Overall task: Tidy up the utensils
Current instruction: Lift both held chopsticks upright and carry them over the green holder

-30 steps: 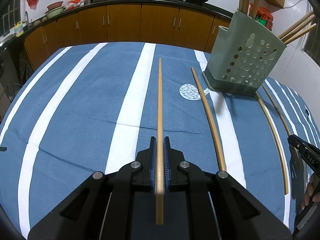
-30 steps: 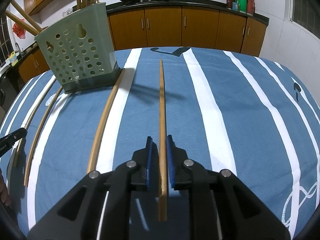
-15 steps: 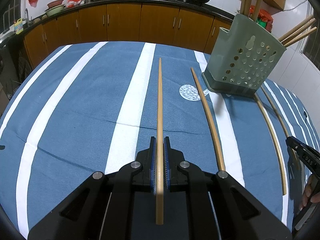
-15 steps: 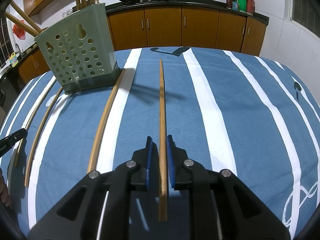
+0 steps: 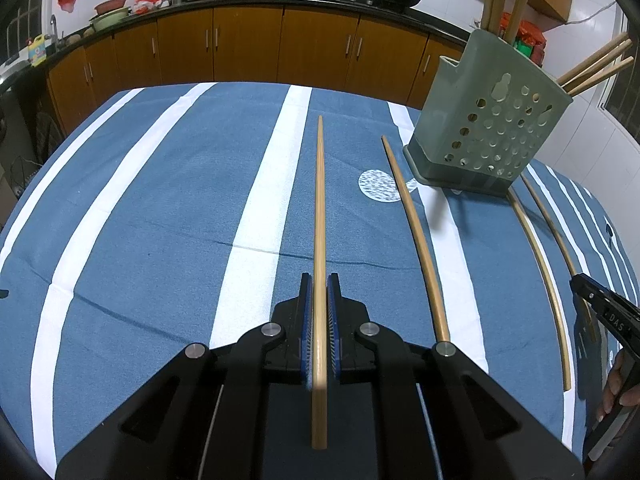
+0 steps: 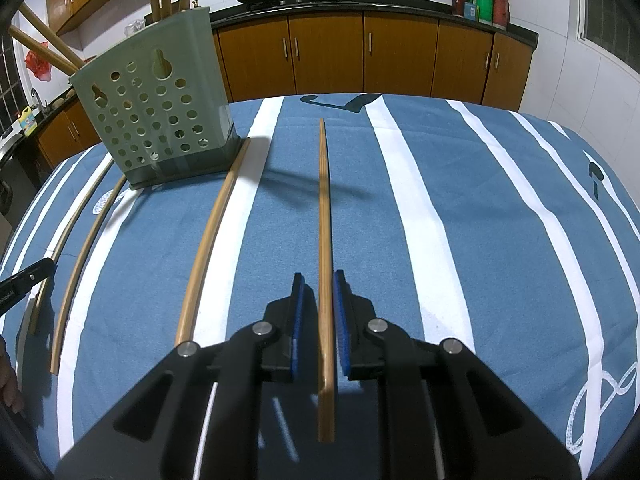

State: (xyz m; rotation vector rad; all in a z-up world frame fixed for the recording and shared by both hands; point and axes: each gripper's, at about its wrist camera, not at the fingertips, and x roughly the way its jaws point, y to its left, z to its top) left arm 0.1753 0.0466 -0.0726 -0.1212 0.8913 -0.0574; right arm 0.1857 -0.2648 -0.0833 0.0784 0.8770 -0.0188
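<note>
A tabletop (image 5: 160, 208) covered by a blue cloth with white stripes is shown from two gripper cameras. In the left wrist view, the black left gripper (image 5: 319, 280) is pressed together on a long, thin wooden chopstick (image 5: 319, 208), which is held lengthwise between the blue pads and points away across the cloth. In the right wrist view, the black right gripper (image 6: 318, 278) is nearly closed around a second wooden chopstick (image 6: 325, 220); whether both pads touch it cannot be told. A pale green perforated plastic utensil holder (image 6: 156, 120) is seen standing on the tabletop, with several wooden sticks propped inside. Three more chopsticks are seen lying loose on the cloth near the holder's base. Wooden kitchen cabinets (image 5: 248, 48) are seen behind.
</note>
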